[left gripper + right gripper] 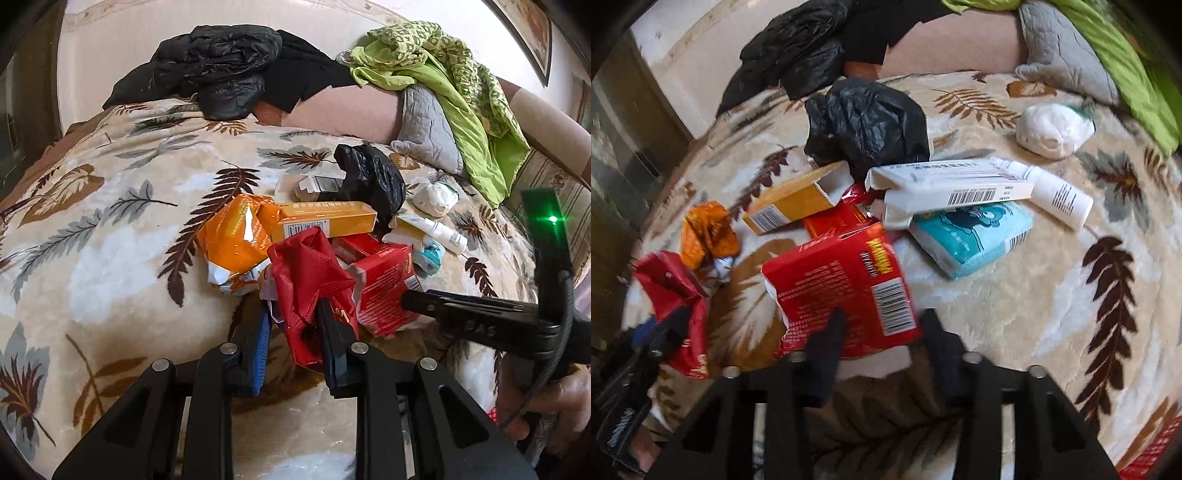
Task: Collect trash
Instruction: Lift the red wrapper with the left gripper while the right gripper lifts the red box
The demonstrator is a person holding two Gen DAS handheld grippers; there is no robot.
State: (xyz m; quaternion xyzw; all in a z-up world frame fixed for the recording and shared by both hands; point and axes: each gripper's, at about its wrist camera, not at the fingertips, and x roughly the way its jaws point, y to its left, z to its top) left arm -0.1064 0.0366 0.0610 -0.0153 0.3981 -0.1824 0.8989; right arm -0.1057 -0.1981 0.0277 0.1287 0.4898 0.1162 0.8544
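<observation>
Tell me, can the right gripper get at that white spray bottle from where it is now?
Probably not directly: the right gripper is open around the red packet, and the bottle lies beyond, though its near side looks unobstructed.

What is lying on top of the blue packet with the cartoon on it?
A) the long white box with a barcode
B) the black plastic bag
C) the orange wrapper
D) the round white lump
A: in the right wrist view the long white box rests across the upper edge of the blue packet, while the black plastic bag, orange wrapper and round white lump lie apart from it.
</observation>
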